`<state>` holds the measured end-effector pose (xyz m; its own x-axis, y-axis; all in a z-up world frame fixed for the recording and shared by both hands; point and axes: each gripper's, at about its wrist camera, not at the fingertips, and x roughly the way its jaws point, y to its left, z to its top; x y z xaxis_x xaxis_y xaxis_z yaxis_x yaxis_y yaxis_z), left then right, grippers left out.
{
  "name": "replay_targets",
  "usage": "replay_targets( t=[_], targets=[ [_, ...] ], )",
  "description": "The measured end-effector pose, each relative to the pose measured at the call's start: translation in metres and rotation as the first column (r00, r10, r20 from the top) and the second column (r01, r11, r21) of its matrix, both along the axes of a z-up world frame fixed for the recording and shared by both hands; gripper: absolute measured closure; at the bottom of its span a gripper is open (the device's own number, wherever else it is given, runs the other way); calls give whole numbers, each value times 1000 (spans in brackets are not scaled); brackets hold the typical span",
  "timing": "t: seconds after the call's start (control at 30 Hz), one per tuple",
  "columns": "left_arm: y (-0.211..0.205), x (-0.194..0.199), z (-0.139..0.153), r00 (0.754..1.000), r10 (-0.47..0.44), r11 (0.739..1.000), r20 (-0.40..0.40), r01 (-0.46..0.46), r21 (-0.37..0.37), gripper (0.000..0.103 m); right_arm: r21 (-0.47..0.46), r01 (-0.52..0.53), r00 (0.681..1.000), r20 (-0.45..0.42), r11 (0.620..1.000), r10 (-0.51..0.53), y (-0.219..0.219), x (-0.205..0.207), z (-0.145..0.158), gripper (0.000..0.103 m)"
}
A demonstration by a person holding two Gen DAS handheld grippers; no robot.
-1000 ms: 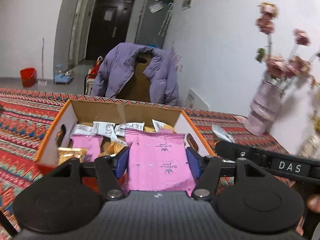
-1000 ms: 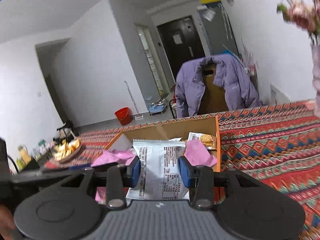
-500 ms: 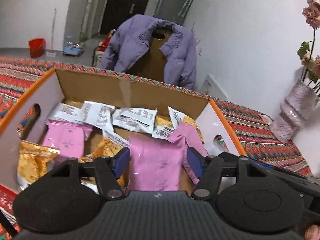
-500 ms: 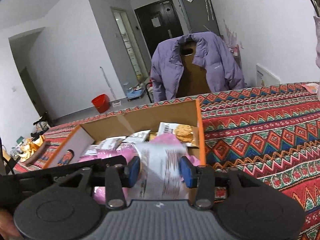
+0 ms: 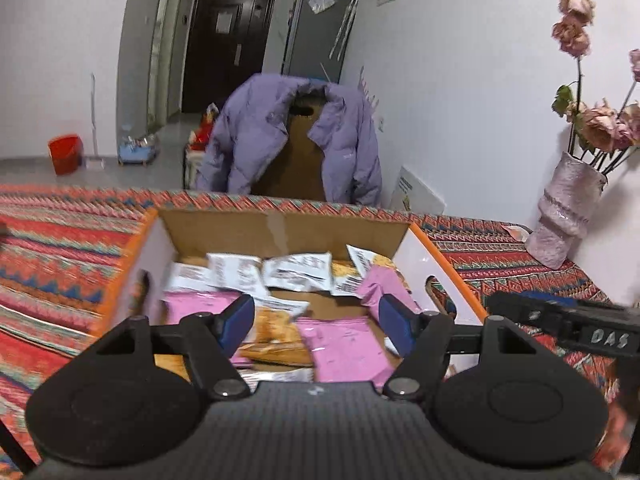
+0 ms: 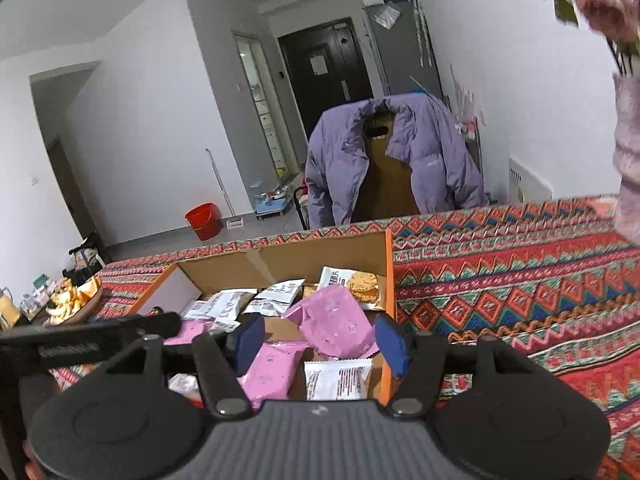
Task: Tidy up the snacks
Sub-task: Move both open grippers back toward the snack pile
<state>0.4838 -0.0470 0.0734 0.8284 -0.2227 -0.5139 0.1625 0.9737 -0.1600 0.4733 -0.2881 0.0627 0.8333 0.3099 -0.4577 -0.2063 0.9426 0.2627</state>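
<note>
- The left claw (image 5: pixel 316 322) hangs over the near edge of the cardboard box (image 5: pixel 280 228), its jaws opening, with nothing pressed between the blue pads (image 5: pixel 240 320).
- Below that gap, a pink snack packet (image 5: pixel 344 348) lies flat on the heap inside the box, beside an orange-gold packet (image 5: pixel 276 336).
- The right claw (image 6: pixel 320 340) is likewise over the box, jaws opening and clear of any packet.
- Under it, a white packet with black print (image 6: pixel 338 378) rests against the box's near right corner, apart from both pads.
- A crumpled pink packet (image 6: pixel 338 324) sits just behind the white one, and another pink packet (image 6: pixel 272 368) lies to its left.
- More white printed packets (image 5: pixel 296 272) line the far wall of the box, and one packet showing a round biscuit (image 6: pixel 360 284) leans in the far right corner.
- The box has orange-edged sides and stands on a surface covered by a red patterned cloth (image 6: pixel 520 272).
- A pink vase (image 5: pixel 564 216) of dried flowers stands on the cloth well to the right of the box.
- Beyond the surface, a purple jacket (image 5: pixel 288 136) is draped over a chair.
- A red bucket (image 6: pixel 204 220) stands on the floor further back.
</note>
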Motion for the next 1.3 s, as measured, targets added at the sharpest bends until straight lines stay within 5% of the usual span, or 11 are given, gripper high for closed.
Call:
replay_targets(
  t=[0.13,0.3,0.53,0.67,1.0,1.3],
  targets=[
    [23,-48,20,997,14,998,80,-18,53,21,-32,-62,996,61,998,64,-2,-46,18,27],
    [50,-117,31,989,59,993,133,-71,90,4,-89,-86,990,104,992,95,3,-116,31,26],
    [67,-209,24,974,96,979,204,-130,160,0,-167,-95,982,148,981,121,11,-208,36,16],
    [68,-247,8,980,114,979,165,-139,147,0,-229,-126,976,144,965,161,17,-248,28,5],
    [63,-307,-39,984,173,976,46,-178,128,0,-234,-172,981,53,957,189,22,-307,-27,5],
    [45,-296,-51,988,155,983,-17,-153,104,0,-227,-145,988,19,963,153,10,-313,-45,5]
  ],
)
